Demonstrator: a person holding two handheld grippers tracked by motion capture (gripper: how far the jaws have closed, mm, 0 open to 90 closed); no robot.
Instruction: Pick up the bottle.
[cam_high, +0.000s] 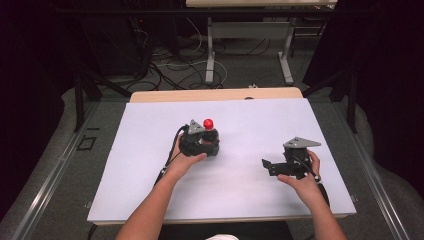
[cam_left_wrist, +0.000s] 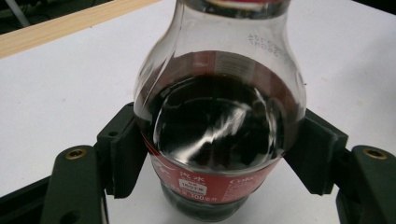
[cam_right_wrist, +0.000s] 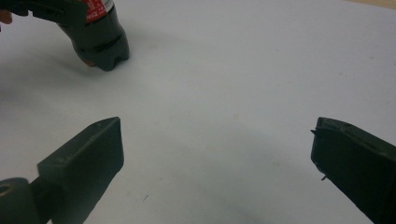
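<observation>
A: Okay, left claw (cam_left_wrist: 219, 154) first, what's it doing
B: clamped on the cola bottle (cam_left_wrist: 219, 121), pads pressed on both sides of the lower body, right at the red label band. No earlier shot to compare
A: Bottle upright?
B: cannot tell for sure. In the high view the red cap (cam_high: 208, 123) pokes out just past the left claw (cam_high: 206, 142), bottle body mostly hidden under it. In the right claw view the bottle (cam_right_wrist: 100, 39) looks tilted, but that camera turns with the hand
A: Contents?
B: dark liquid, clear plastic above the fill line, red label with white print
A: Where on the counter (cam_high: 150, 165)
B: a bit left of centre on the white sheet, well apart from the right claw (cam_high: 267, 165)
A: Bottle base touching the counter?
B: looks down on it or just above it in the right claw view, too close to call
A: Right claw?
B: jaws wide, nothing between them, only bare white counter (cam_right_wrist: 224, 93) showing in the gap. Held low near the right edge, pointing left toward the bottle
A: Hands?
B: left hand (cam_high: 186, 162) wraps the back of the left claw, right hand (cam_high: 305, 180) holds the right one from behind, both forearms come in from the bottom
A: Anything else on the counter
B: wooden edge (cam_high: 215, 94) showing along the far side, that's it
</observation>
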